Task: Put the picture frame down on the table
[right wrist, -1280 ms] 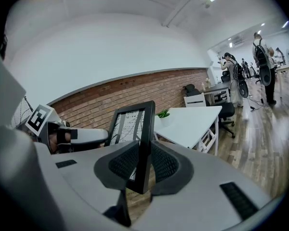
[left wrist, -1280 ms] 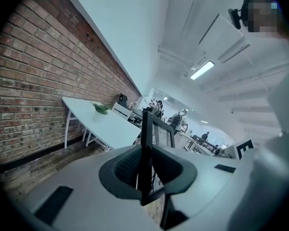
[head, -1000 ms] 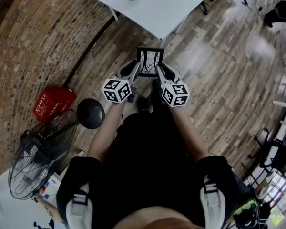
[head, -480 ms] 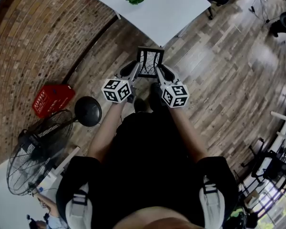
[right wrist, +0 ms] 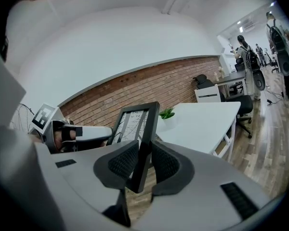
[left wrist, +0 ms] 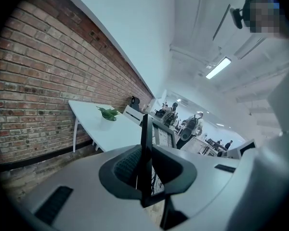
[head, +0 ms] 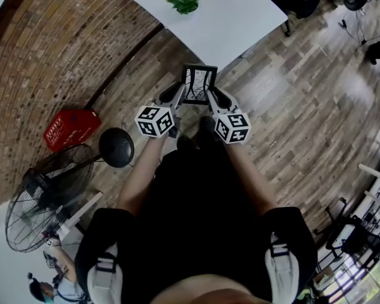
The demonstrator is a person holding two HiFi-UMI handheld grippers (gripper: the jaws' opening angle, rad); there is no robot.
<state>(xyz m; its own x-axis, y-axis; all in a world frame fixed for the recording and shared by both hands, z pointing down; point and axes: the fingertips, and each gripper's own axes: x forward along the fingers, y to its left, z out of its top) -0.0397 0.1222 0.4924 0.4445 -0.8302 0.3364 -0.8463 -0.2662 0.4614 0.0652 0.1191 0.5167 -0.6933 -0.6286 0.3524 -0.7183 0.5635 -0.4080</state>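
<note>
Left gripper [head: 179, 95] and right gripper [head: 210, 95] each clamp a side edge of the upright picture frame [head: 198, 83], short of the far counter [head: 240, 18].

Both bare forearms reach forward from the shoulders and angle slightly inward, the left forearm [head: 138, 181] and the right forearm [head: 252, 177] about level with each other in front of the black-clad torso. Each hand carries a grey two-jaw tool topped by a cube with black-and-white square markers. The left tongs [head: 177, 92] and the right tongs [head: 213, 94] point ahead, near each other but apart. In the left gripper view, the dark ribbed pads [left wrist: 126, 165] are clamped on the left edge of a thin, black-rimmed rectangular picture frame [head: 199, 82]. In the right gripper view, the matching pads [right wrist: 123, 161] pinch the frame's right edge in the same way.
</note>
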